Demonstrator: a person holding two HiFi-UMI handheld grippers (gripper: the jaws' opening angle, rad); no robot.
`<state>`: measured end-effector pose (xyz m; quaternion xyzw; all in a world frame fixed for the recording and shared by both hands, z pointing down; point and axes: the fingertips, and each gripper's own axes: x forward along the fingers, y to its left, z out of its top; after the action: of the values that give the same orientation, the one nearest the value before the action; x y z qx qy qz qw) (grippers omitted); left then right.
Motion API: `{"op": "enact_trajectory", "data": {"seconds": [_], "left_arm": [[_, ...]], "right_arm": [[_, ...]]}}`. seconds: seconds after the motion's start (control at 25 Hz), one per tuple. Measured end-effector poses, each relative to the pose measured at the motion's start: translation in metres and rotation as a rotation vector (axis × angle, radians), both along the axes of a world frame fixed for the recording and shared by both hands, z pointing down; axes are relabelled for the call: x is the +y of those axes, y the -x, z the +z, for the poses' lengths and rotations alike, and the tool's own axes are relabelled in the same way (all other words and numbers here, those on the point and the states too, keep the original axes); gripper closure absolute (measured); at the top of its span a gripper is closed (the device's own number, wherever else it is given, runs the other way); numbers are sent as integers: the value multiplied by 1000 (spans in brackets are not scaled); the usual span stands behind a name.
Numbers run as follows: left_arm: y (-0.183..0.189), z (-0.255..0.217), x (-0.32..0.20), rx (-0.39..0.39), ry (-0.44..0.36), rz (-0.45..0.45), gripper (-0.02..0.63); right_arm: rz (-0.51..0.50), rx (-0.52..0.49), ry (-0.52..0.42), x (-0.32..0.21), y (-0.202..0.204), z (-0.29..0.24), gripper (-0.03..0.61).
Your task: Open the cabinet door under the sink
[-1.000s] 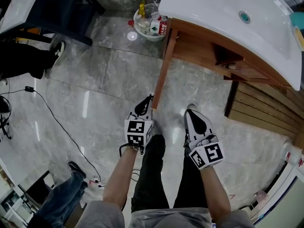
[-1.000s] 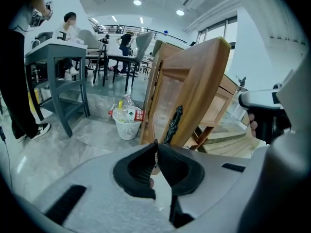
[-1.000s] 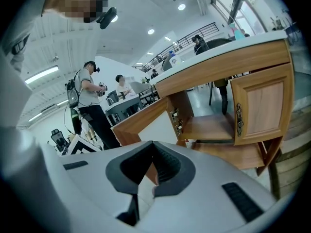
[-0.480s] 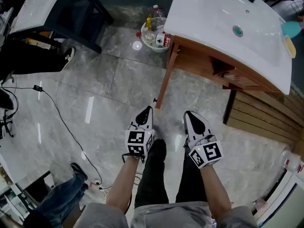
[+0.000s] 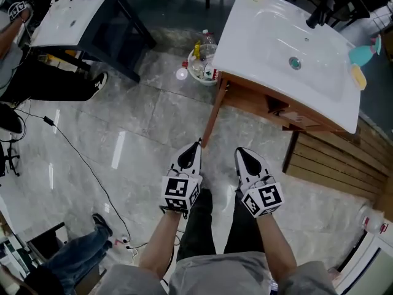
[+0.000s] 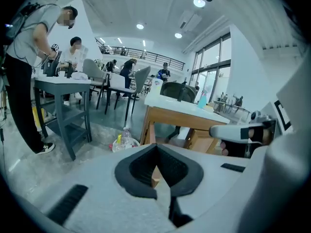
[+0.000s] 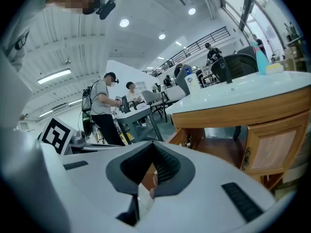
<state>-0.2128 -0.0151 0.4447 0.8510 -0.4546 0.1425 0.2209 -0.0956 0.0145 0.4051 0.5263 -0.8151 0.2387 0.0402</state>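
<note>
Grey marble floor, busy workshop behind. Wooden vanity point(image 5: 245, 97) with white sink point(image 5: 276, 35) stands far right. Cabinet door point(image 7: 269, 147) sits on its front under sink, well apart from both claws. Left gripper point(image 5: 196, 144) and right gripper point(image 5: 239, 153) side by side, near; jaws of each pressed together, nothing held. Door likely light, stiff, hinged wood. Best hold: dark handle point(image 7: 247, 158) at panel's left edge. Count: two grippers, one vanity, one door panel seen, one handle.

Panelled wooden door point(image 7: 273, 148) hangs upright under the white sink point(image 5: 288, 48), right of the cabinet's point(image 5: 258, 100) open interior.
</note>
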Motion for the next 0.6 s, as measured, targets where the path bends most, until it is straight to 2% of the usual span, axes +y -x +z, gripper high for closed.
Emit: {"op": "enact_trajectory", "data": {"seconds": [0.36, 0.6], "left_arm": [[-42, -133, 0, 77, -131, 57, 606], [-59, -216, -2, 74, -230, 77, 606]], "right_arm": [[-16, -5, -85, -8, -9, -97, 569], [-13, -3, -170, -15, -18, -175, 570]]}}
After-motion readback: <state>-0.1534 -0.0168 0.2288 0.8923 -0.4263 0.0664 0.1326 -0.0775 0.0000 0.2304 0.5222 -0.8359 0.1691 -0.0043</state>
